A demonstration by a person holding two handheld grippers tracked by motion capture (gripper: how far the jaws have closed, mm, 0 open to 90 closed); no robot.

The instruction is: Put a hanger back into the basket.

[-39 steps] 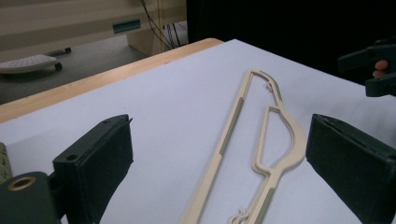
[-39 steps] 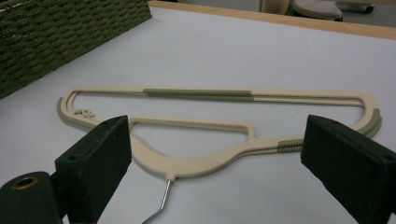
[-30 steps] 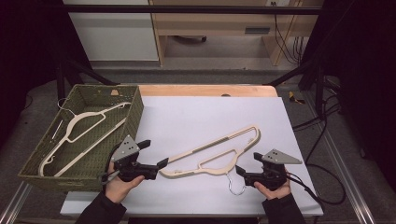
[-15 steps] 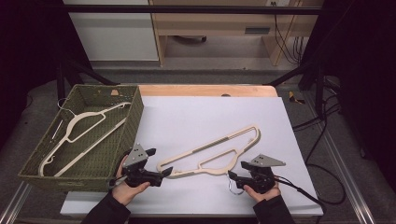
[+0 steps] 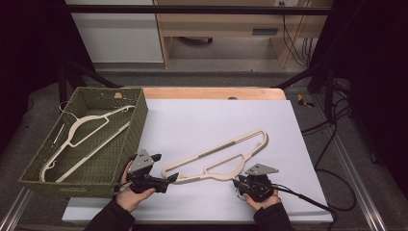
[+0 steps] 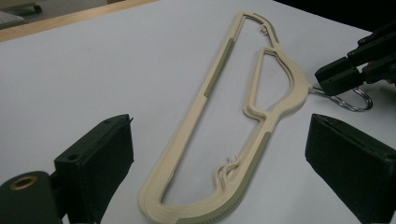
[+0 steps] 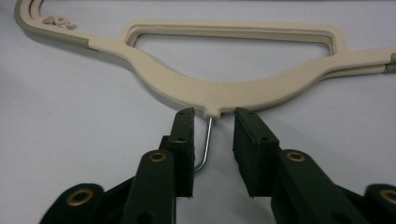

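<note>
Closing on the thin metal hook (image 7: 207, 140), the right gripper (image 7: 212, 140) has just been narrowing its jaws, which straddle the wire without yet pressing it. Centre them on the straight stem below the neck of the cream plastic clothes hanger (image 5: 219, 156) lying flat on the white table sheet (image 5: 211, 115). The left gripper (image 6: 219, 158) stands wide around the hanger's end. The hook's curl is hidden behind the jaw, probably bending leftward.
</note>
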